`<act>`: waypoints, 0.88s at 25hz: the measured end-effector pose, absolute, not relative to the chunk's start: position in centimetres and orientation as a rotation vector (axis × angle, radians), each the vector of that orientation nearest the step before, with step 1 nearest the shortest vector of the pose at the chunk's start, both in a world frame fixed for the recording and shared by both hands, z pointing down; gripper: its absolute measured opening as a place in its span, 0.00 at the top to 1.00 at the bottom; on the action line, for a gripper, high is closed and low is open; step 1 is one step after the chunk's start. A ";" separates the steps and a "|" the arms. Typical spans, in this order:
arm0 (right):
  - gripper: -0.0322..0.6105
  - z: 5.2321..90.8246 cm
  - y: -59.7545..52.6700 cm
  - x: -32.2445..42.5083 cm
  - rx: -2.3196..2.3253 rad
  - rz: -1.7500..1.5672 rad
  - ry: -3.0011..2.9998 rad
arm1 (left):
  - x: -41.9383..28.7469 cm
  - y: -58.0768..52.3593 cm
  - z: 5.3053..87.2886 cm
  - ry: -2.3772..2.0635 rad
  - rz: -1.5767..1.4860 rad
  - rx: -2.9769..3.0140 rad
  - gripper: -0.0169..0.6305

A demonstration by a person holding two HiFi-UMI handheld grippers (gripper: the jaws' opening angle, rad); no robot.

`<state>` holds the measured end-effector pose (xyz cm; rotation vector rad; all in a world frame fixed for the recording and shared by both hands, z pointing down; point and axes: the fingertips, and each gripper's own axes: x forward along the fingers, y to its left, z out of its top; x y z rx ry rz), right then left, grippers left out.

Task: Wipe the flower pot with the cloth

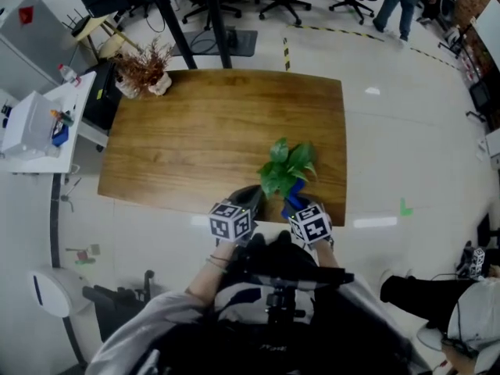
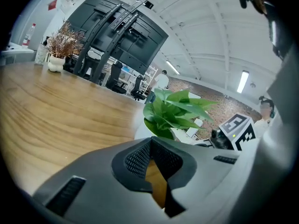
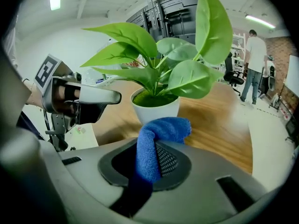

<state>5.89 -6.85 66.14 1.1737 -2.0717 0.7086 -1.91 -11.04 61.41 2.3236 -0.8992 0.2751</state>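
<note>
A white flower pot (image 3: 155, 110) with a green leafy plant (image 1: 287, 166) stands on the wooden table (image 1: 203, 139), close to its front edge. My right gripper (image 3: 152, 160) is shut on a blue cloth (image 3: 156, 141). The cloth's bunched end sits just in front of the pot's wall; I cannot tell whether they touch. In the head view the cloth (image 1: 294, 201) shows below the leaves. My left gripper (image 2: 156, 171) is shut with nothing in it and hovers over the table left of the pot (image 2: 141, 130). From the right gripper view, the left gripper (image 3: 88, 97) is beside the pot.
A dried plant in a white vase (image 1: 144, 69) stands at the table's far left corner. A white side table (image 1: 39, 123) with small items is further left. Office chairs and a standing person (image 1: 402, 2) are at the back of the room.
</note>
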 end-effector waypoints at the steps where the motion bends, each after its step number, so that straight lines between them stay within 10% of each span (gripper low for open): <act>1: 0.84 66.3 -6.8 5.6 1.156 0.715 -2.081 | -1.7 -10.7 61.6 -0.895 0.283 2.317 0.96; 22: 0.84 64.1 -11.3 11.2 1.206 0.628 -2.190 | -1.2 -11.7 63.0 -1.002 0.254 2.209 0.96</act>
